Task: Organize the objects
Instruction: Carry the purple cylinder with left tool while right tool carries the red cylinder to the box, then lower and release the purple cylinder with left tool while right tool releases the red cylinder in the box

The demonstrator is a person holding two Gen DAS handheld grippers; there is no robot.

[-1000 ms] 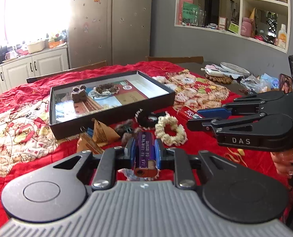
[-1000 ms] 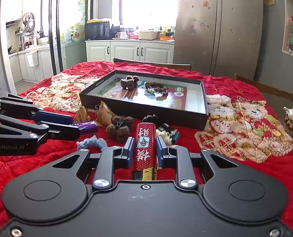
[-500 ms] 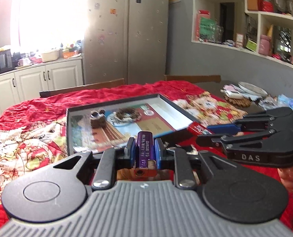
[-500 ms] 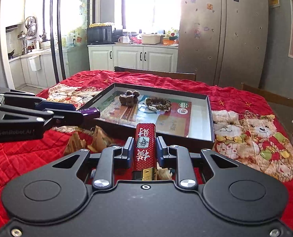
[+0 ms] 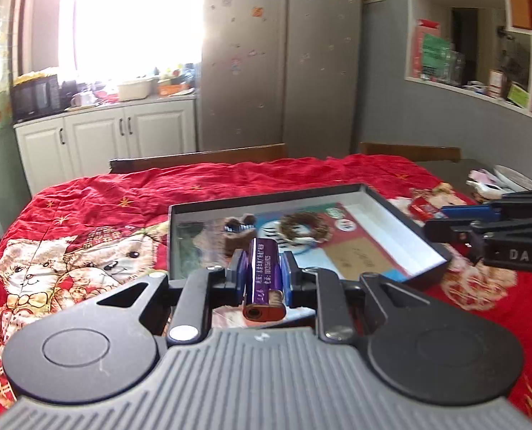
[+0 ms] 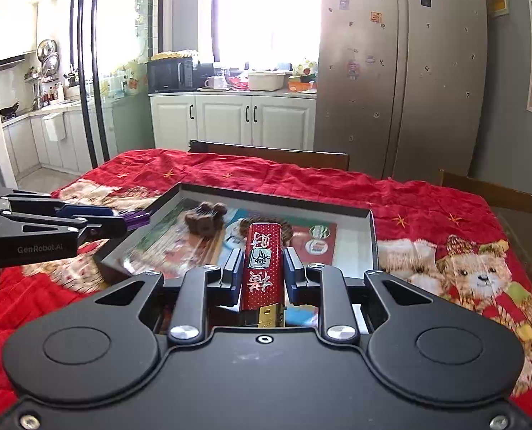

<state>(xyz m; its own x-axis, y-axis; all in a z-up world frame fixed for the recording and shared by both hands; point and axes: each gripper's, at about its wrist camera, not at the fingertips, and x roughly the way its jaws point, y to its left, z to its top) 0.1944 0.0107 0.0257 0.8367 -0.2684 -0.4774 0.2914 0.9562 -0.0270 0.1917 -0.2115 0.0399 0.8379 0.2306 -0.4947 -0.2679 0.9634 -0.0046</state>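
2 lighters are in view, 1 per gripper. The left gripper (image 5: 264, 268) is clamped on 1 purple lighter (image 5: 264, 277); the right gripper (image 6: 264, 268) is clamped on 1 red lighter (image 6: 263, 267) printed with white characters.

Each lighter lies with its long axis parallel to the fingers. The metal striker end faces back toward the camera and the base points forward, toward the tray.

1 black tray (image 6: 372, 236) sits on the red bear-print tablecloth (image 6: 445, 215). It contains 2 loose items on a printed liner: 1 brown fuzzy hair clip (image 6: 205, 218) and 1 brown ring-shaped item (image 5: 303, 225), probably a scrunchie, though motion blur limits certainty.

Both grippers are held roughly level above the near edge of the tray, side by side, fingers pointing toward the refrigerator (image 6: 402, 71). In the right wrist view, the left gripper enters from the left edge with the purple lighter tip just over the left tray wall. In the left wrist view, the right gripper enters from the right edge, near the right tray wall.
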